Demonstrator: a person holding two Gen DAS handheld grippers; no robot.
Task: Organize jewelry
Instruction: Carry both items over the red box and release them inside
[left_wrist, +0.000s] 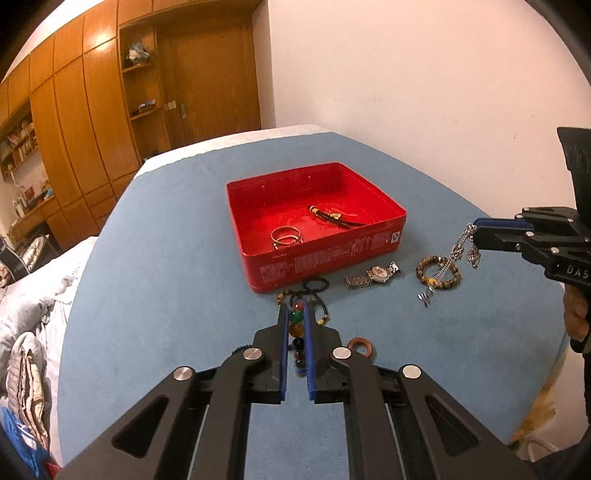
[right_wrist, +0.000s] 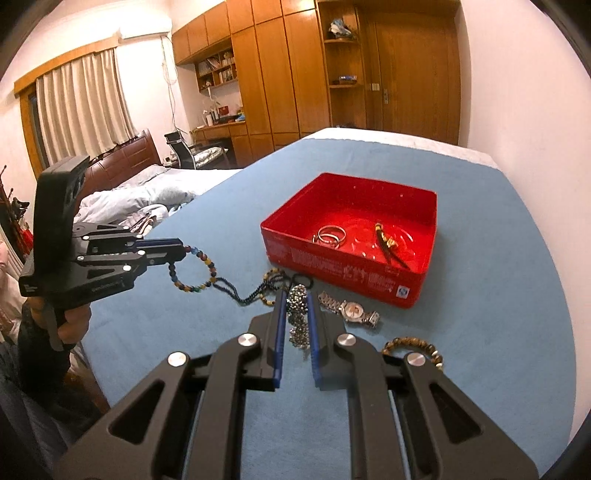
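Two tools are clamped on jewelry: the left tool grips a multicoloured bead necklace, the right tool a silver chain. Ahead of both on the blue worktop lie a wristwatch and brown bead bracelet. Beyond them, the red box holds gold rings and a dark cord bracelet.

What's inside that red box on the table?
In the red box: a pair of gold rings and a dark cord bracelet with gold beads. Nothing covers its floor.
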